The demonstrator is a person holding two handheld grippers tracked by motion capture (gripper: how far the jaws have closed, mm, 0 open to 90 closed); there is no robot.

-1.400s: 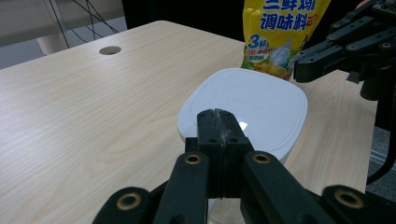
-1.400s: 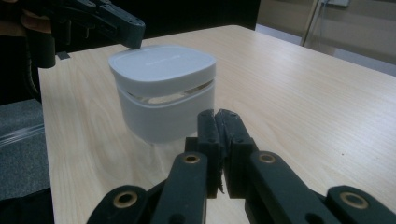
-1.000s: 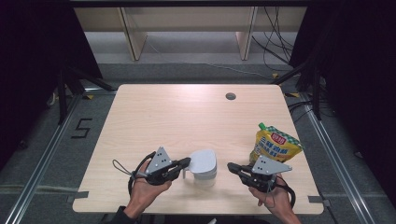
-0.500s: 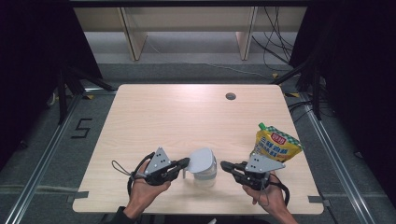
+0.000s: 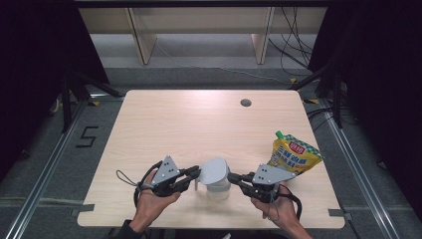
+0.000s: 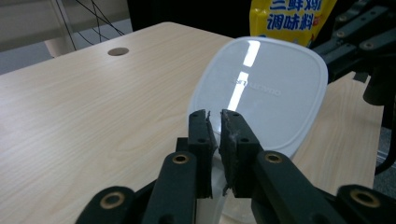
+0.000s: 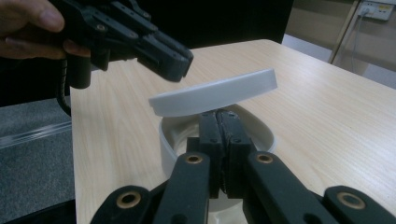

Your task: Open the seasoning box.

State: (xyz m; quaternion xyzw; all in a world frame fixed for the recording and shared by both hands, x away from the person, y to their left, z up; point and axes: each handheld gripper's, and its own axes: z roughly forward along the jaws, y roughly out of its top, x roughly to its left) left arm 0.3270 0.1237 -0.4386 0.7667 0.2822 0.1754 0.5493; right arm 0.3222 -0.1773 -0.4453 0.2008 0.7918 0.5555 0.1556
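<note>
A white tub stands near the table's front edge. Its white lid hangs tilted above it, one side raised. My left gripper is at the lid's left edge. Its jaws have just been opening and stand a narrow gap apart with nothing between them, the lid right behind them. My right gripper is shut, its tips touching the near rim of the lid from below, over the open tub. The left gripper hovers just above the lid's far edge.
A yellow seasoning pouch with a green cap lies at the right of the wooden table, just behind my right hand. A small round cable hole sits near the table's far edge. Dark floor and rails surround the table.
My right gripper has moved left, from beside the pouch up to the tub. The lid now stands tilted higher over the tub. The left hand has stayed put.
</note>
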